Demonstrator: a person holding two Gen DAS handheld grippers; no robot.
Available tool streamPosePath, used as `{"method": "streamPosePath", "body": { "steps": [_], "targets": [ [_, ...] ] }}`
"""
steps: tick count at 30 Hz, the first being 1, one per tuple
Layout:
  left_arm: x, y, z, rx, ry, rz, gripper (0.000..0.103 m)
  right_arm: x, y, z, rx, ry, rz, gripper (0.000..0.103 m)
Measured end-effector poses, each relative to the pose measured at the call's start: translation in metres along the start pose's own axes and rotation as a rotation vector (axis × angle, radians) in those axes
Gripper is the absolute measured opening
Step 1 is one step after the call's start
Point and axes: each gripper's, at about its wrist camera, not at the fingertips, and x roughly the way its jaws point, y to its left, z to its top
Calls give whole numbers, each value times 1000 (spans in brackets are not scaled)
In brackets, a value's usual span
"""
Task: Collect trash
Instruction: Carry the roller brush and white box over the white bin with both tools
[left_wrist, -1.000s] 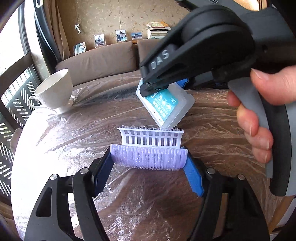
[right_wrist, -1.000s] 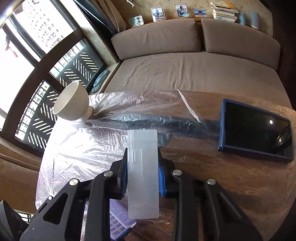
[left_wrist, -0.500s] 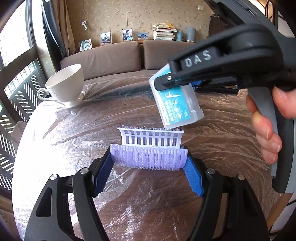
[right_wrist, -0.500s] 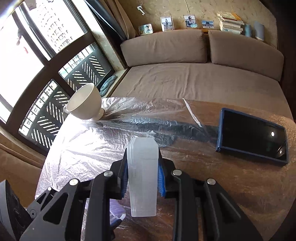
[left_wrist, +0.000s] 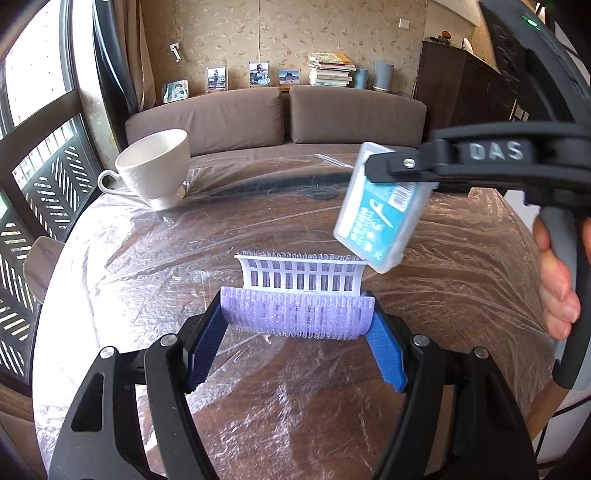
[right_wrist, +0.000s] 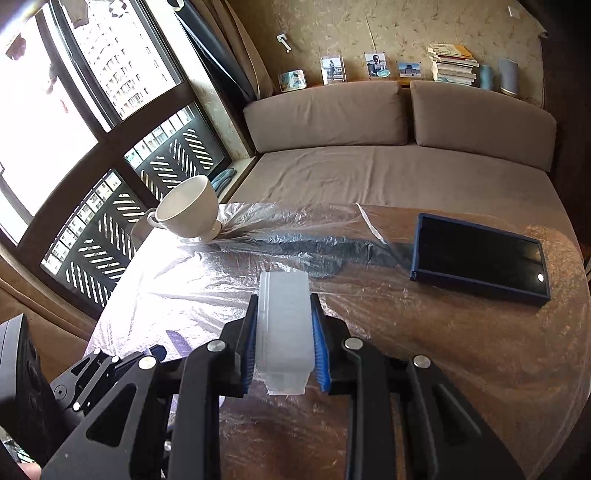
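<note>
Below me, a round wooden surface (right_wrist: 461, 369) under a crinkled clear plastic sheet (right_wrist: 207, 280). On the sheet: a white cup (right_wrist: 188, 206) at the far window-side edge, apparently on a saucer; a dark blue-edged tablet (right_wrist: 480, 258) lying flat at the far right. A dark strip (right_wrist: 317, 251) lies between them; material unclear.

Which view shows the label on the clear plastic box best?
The left wrist view: the clear plastic box shows its blue printed face, clamped in the right hand-held gripper. The right wrist view shows only its frosted edge, no label.
</note>
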Motion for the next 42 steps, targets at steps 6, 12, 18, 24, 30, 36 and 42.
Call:
{"method": "streamPosePath", "body": {
  "steps": [6, 12, 18, 24, 30, 36, 42],
  "targets": [
    [-11, 0, -5, 4, -2, -8, 72, -25, 8, -13, -23, -30, -6, 26],
    [-25, 0, -12, 12, -7, -19, 72, -51, 16, -35, -27, -50, -2, 26],
    [-44, -1, -22, 20, -16, -40, 72, -69, 23, -63, -22, -48, -1, 26],
    [-63, -4, -34, 29, -22, -68, 72, -90, 30, -89, -16, -54, -8, 26],
    [-84, -6, -49, 46, -22, -93, 72, -113, 39, -118, -9, -57, -10, 26],
    [-103, -11, -67, 69, -19, -112, 72, -130, 48, -147, 1, -56, -8, 26],
    [-120, -15, -87, 89, -13, -131, 72, -147, 57, -171, 8, -57, -9, 26]
  ]
}}
